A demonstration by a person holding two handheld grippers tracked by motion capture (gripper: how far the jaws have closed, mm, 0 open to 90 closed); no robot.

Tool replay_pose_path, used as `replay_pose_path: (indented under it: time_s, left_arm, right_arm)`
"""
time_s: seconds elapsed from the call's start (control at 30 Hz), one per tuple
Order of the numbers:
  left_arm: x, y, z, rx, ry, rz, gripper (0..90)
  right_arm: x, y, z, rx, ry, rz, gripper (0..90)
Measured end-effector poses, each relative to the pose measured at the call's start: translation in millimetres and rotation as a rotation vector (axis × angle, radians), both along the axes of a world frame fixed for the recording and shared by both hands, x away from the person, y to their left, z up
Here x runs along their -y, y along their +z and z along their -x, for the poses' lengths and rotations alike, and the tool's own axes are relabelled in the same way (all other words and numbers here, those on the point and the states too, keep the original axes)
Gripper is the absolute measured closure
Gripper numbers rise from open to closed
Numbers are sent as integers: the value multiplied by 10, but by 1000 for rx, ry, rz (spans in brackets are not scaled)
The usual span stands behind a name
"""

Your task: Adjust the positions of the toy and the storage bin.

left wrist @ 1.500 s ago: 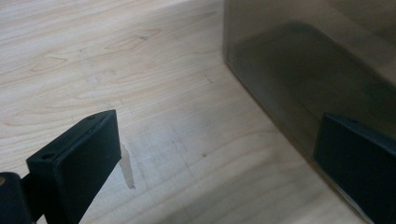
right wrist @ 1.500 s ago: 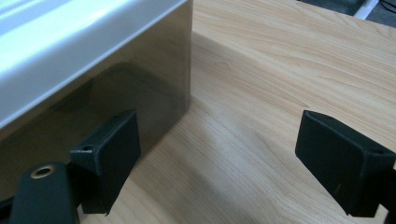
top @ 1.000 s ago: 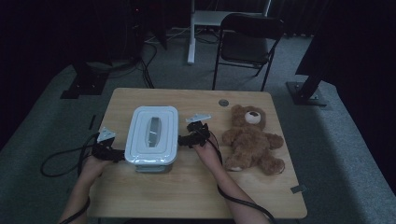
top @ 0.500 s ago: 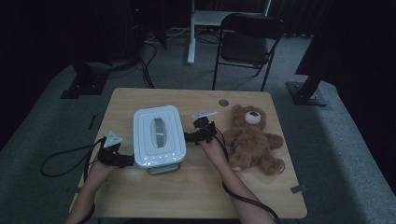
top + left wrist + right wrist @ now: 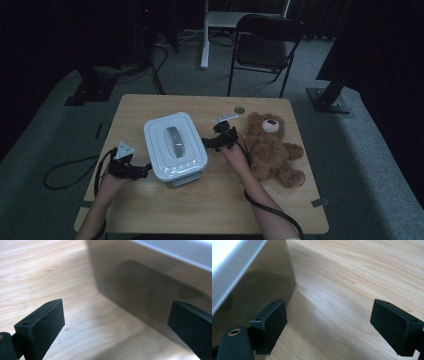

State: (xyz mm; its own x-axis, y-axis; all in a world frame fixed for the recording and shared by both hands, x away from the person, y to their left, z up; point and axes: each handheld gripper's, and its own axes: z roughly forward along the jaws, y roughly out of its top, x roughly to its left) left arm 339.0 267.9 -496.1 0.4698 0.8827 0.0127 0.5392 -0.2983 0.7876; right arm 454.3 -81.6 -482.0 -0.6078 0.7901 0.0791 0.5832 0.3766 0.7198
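Observation:
A white lidded box (image 5: 175, 146) with a grey handle on top sits on the wooden table (image 5: 200, 200), turned a little askew. My left gripper (image 5: 142, 170) is at the box's near-left corner, open, and the box's clear wall (image 5: 150, 290) stands close in front of its jaws. My right gripper (image 5: 207, 143) is at the box's right side, open; the box wall (image 5: 257, 290) is by its left jaw, with bare wood between the jaws. A brown teddy bear (image 5: 272, 147) lies on its back just right of my right hand.
A small round grey disc (image 5: 239, 110) lies near the table's far edge. A black folding chair (image 5: 265, 47) stands beyond the table. Cables trail from both grippers, off the left edge and along the right forearm.
The box has turned slightly, its near end swinging right. My left gripper moved back toward me and to the near-left corner; my right gripper shifted slightly forward along the right side.

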Motion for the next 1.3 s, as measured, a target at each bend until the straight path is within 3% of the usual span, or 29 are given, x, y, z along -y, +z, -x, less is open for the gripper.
replay_pose_path:
  time_s: [0.1,0.23,0.5,0.6,0.67,0.73,1.0,1.3]
  left_arm:
    - [-23,-25,-71,-3,51,-6,18]
    - [2,-71,-156,-15,76,-11,18]
    - [70,-124,-171,-32,52,-22,17]
    - [86,-123,-162,-51,31,-25,18]
    - [113,-113,-146,-45,33,-51,18]
    - [124,-97,-132,-40,28,-56,18]
    - [261,-35,-46,-32,-6,-86,18]
    - [489,18,132,-34,-54,-138,18]
  right_arm:
    - [-18,-35,-56,-18,-8,-1,131]
    - [-65,-86,-120,-42,-10,13,132]
    - [-144,-129,-201,-78,32,28,134]
    - [-175,-149,-184,-102,52,22,142]
    - [-211,-167,-158,-118,98,16,164]
    - [-209,-159,-132,-114,93,7,166]
    - [-99,-159,-36,-117,103,22,176]
    - [86,-169,93,-120,121,1,190]
